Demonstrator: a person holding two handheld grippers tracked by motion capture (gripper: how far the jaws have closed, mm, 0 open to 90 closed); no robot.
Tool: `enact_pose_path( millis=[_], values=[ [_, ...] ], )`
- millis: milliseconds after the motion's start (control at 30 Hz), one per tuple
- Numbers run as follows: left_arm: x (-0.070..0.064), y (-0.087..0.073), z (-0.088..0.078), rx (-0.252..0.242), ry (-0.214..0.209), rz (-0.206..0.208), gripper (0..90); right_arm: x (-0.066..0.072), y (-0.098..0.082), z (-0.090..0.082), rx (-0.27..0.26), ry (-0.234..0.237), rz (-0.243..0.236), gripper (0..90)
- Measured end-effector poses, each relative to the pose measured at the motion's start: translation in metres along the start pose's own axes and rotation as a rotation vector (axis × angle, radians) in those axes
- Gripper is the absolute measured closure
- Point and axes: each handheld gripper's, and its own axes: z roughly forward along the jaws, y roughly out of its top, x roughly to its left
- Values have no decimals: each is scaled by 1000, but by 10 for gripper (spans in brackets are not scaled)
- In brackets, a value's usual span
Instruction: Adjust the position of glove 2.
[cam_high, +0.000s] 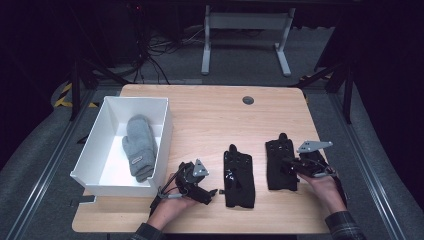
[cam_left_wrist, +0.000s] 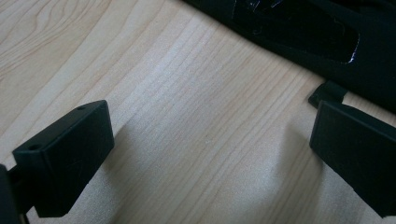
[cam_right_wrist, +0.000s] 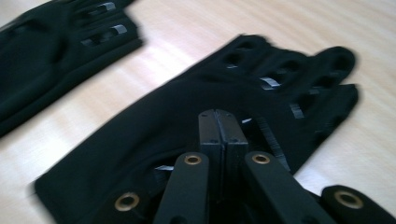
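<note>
The right claw, pressed together, rested on the right glove, which looked light, limp and thin. Pinching its cuff at six o'clock seemed best; the left claw stood spread over bare surface.

Overhead light is brightening the table while the surroundings are lying in darkness. The white bin is glaring slightly. Soft shadows are falling under the left gripper's jaws; the right gripper view is blurring toward its upper left.
</note>
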Motion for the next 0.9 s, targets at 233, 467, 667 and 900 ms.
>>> enact_pose_path(
  millis=[233,467,667,900],
  values=[
    [0,0,0,1,0,0,1,-17,-3,19,44,-5,23,900],
    [0,0,0,0,0,-1,1,-10,-5,17,45,24,0,900],
    [0,0,0,0,0,0,1,8,-4,16,58,51,-25,900],
    [0,0,0,0,1,0,2,34,1,21,67,79,-43,900]
  ],
)
